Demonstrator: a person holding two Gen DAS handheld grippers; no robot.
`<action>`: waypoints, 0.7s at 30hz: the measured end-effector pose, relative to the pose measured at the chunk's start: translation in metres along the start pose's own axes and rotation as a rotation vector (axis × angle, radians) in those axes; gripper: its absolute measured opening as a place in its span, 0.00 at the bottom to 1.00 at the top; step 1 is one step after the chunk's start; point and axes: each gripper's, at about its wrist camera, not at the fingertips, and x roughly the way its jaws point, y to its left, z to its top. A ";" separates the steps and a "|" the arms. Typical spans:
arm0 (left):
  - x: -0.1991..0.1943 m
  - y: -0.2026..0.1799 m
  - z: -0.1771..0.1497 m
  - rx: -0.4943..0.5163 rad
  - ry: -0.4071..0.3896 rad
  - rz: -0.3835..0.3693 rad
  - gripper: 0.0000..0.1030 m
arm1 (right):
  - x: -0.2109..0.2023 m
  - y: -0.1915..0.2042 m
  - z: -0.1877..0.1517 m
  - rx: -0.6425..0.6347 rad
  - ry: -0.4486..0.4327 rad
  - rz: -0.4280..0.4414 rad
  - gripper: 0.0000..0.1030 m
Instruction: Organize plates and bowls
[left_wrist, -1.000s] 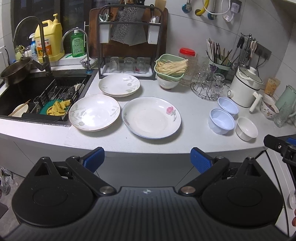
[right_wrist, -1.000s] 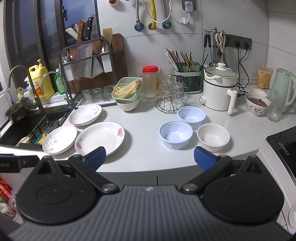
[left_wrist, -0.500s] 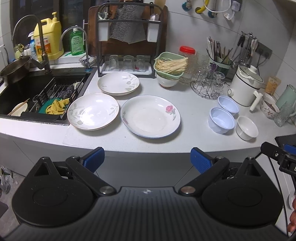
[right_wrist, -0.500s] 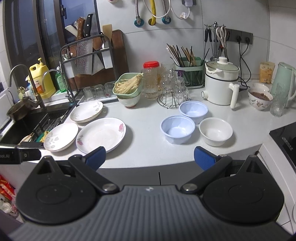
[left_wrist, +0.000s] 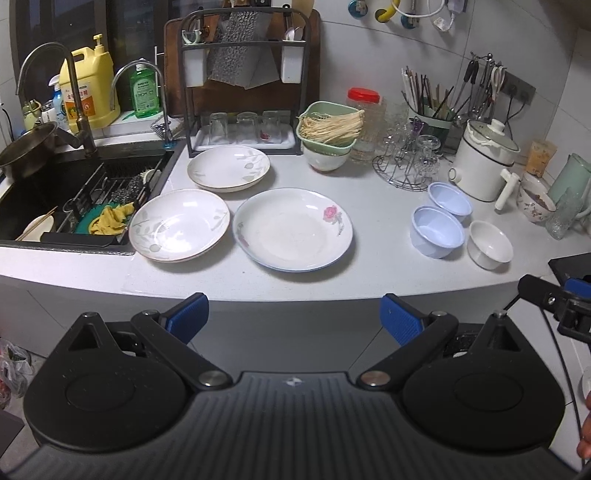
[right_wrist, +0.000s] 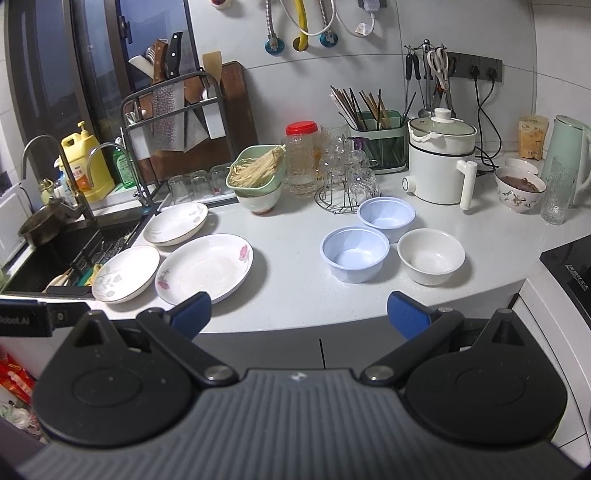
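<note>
Three white plates lie on the counter: a large rose-pattern plate (left_wrist: 293, 234) (right_wrist: 205, 273), a leaf-pattern plate (left_wrist: 180, 224) (right_wrist: 125, 273) by the sink, and another leaf-pattern plate (left_wrist: 229, 168) (right_wrist: 175, 223) behind them. To the right stand two pale blue bowls (left_wrist: 437, 230) (right_wrist: 354, 253), (left_wrist: 450, 198) (right_wrist: 386, 218) and a white bowl (left_wrist: 490, 244) (right_wrist: 431, 255). My left gripper (left_wrist: 293, 318) is open and empty, short of the counter edge before the rose plate. My right gripper (right_wrist: 299, 314) is open and empty, before the bowls.
A sink (left_wrist: 55, 199) with a rack and yellow cloth lies left. A knife rack with glasses (left_wrist: 243, 125), a green basket of noodles (left_wrist: 328, 127), a glass stand (left_wrist: 410, 162), a white cooker (left_wrist: 484, 166), a filled bowl (right_wrist: 519, 188) and a kettle (right_wrist: 569, 158) line the back.
Both grippers have drawn slightly nearer the counter and tilted a little; the views shifted. Both stay open and empty. Nothing on the counter moved.
</note>
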 end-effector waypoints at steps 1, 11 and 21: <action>0.001 -0.001 0.001 0.002 0.003 -0.008 0.98 | -0.001 0.000 -0.001 0.002 -0.004 0.000 1.00; 0.002 -0.004 0.011 0.023 0.016 -0.008 0.98 | -0.002 0.003 0.003 -0.004 -0.008 0.023 1.00; 0.017 -0.005 0.008 0.028 0.042 -0.024 0.98 | 0.003 0.001 0.002 0.016 0.013 0.042 1.00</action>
